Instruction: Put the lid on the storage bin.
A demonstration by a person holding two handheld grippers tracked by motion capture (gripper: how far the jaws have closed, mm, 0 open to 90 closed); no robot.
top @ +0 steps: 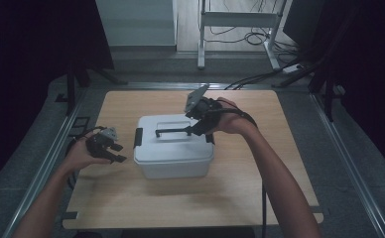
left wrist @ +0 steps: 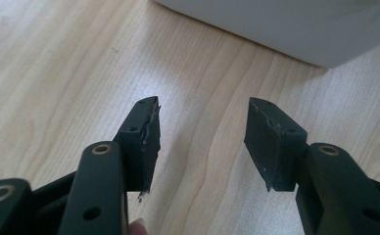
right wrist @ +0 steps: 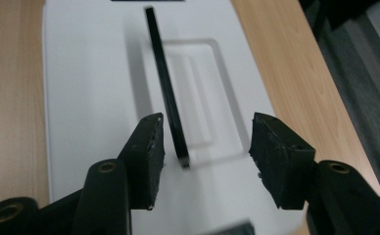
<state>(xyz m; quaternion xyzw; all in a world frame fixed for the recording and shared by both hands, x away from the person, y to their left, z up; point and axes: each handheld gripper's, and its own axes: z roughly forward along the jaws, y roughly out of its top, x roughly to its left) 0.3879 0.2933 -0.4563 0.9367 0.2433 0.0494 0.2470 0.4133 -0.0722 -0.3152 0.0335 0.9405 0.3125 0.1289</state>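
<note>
A white lidded box stands in the middle of the wooden table. Its black carry handle is raised upright over the lid. My right gripper hovers at the handle's right end, open. In the right gripper view the handle runs away from me, its near end between the jaws of my right gripper and close to the left pad, apart from both. My left gripper rests low over the table left of the box, open and empty. The box's lower edge lies beyond my left gripper.
Black latches sit on the box's left side and right side. A metal frame borders the table. Behind it stand a white stand and floor cables. Bare wood lies in front of the box.
</note>
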